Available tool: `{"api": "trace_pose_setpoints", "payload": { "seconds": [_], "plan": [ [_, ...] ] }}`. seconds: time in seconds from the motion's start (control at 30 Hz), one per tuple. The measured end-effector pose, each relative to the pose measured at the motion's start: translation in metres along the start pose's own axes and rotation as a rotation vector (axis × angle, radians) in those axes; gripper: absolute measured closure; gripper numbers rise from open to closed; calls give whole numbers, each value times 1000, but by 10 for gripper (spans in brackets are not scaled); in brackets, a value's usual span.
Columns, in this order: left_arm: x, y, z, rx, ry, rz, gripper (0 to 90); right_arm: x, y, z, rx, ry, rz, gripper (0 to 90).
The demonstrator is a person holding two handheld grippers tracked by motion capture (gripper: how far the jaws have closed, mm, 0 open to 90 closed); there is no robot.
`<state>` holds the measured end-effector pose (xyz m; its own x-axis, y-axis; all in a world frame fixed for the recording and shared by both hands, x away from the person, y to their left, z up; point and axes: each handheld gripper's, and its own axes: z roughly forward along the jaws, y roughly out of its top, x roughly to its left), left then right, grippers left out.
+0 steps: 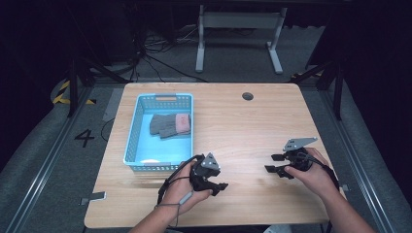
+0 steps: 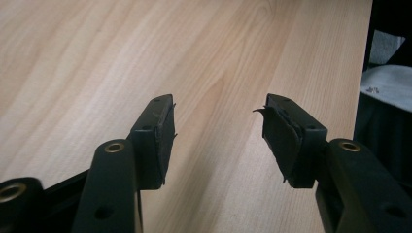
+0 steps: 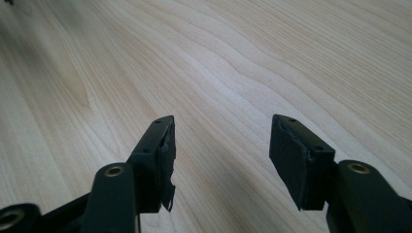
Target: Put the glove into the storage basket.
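Both forearms are bare, with no sleeve in sight. The left gripper (image 1: 219, 186) is matt black with a grey three-cornered plate on top, and a thin dark cable loops back from it along the wrist. The right gripper (image 1: 272, 163) is the same black build with its own grey plate. Seen from each gripper's own camera, each jaw carries a brass-ringed hole at its joint, small screw holes, and a black rubber pad frayed at the edges (image 2: 284, 138).
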<state>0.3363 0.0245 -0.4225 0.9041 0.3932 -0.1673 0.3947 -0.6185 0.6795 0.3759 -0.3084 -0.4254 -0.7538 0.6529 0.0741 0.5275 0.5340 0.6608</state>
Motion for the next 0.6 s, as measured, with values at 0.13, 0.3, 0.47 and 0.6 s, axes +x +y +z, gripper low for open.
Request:
{"api": "trace_pose_setpoints", "payload": {
  "seconds": [0.13, 0.3, 0.47, 0.6],
  "plan": [
    [2, -6, 10, -24, 32, 69, 459, -3, -5, 8, -28, -19, -2, 441],
    [5, -16, 21, 20, 15, 39, 453, -4, -11, 20, -16, -26, -3, 445],
    [6, -19, 27, 28, 14, 35, 417, -6, -14, 23, -27, -46, -5, 445],
    [6, -21, 31, 52, 35, 32, 399, -5, -14, 25, -28, -56, -5, 445]
  ]
}}
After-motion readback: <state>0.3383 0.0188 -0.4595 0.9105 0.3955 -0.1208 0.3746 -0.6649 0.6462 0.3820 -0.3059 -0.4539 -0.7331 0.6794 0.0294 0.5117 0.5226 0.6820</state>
